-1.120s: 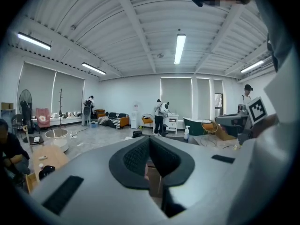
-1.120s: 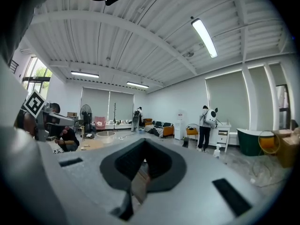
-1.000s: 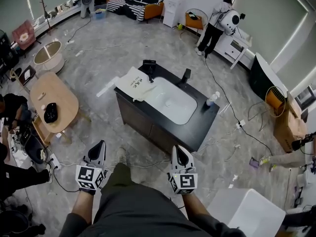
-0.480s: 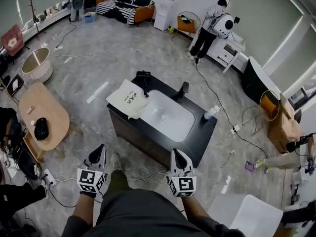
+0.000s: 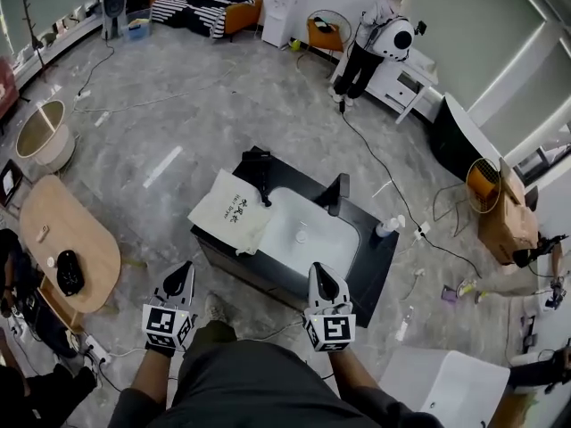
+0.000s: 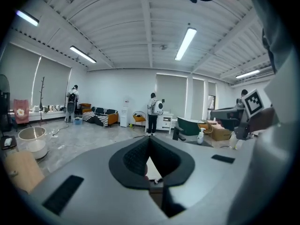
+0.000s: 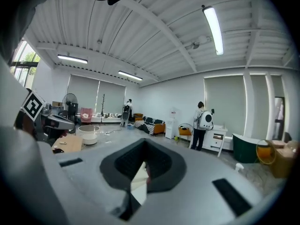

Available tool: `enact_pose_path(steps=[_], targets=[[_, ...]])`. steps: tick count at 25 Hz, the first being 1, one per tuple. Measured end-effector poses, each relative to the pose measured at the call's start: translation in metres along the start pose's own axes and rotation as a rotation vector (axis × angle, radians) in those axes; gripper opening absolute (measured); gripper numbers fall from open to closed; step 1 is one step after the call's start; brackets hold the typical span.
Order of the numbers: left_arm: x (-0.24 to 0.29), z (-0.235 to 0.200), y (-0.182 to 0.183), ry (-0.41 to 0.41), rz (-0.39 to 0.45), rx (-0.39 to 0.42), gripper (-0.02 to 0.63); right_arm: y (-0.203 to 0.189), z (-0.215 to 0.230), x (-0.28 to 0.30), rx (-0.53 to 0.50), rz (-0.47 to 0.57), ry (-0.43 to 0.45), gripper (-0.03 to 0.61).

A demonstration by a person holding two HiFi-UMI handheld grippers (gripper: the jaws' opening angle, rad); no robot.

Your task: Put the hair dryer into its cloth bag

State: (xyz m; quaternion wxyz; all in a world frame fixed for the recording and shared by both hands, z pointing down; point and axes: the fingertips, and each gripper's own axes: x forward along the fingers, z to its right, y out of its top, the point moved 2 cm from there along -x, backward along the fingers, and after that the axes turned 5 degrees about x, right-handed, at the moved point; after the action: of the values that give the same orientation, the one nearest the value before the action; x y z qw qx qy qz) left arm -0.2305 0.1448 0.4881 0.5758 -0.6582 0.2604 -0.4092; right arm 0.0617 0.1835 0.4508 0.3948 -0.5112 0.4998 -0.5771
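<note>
We stand back from the black counter (image 5: pixel 372 262), with both grippers low in front of us and well apart from it. The left gripper (image 5: pixel 182 273) has its jaws shut tight, with nothing in them. The right gripper (image 5: pixel 319 275) is the same: jaws together and empty.

The white cloth bag (image 5: pixel 229 212) lies flat on the left end of the counter, beside the white sink (image 5: pixel 308 236). The black thing at the back corner, just past the bag, looks to us like the hair dryer (image 5: pixel 258 168). It is not in the bag yet.

So the step now, we think, is to get close enough to reach. We should stop right at the front of the counter, facing the bag. We should open the jaws before they get near anything, not after. Then one gripper can pinch the edge of the bag and lift it so the mouth opens. The other can take the dryer by its handle. From here we cannot tell which side the bag opens on, so we should look first.
</note>
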Motion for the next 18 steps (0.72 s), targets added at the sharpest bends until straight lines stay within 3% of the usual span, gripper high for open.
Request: enact_pose_path(steps=[7, 18], targets=[[0.056, -0.050, 0.018, -0.061, -0.014, 0.015, 0.000, 0.028, -0.009, 0.064, 0.007, 0.002, -0.036, 0.001], [0.093, -0.051, 0.030, 0.014, -0.023, -0.018, 0.000, 0.029, 0.023, 0.110, 0.014, 0.003, 0.043, 0.002]])
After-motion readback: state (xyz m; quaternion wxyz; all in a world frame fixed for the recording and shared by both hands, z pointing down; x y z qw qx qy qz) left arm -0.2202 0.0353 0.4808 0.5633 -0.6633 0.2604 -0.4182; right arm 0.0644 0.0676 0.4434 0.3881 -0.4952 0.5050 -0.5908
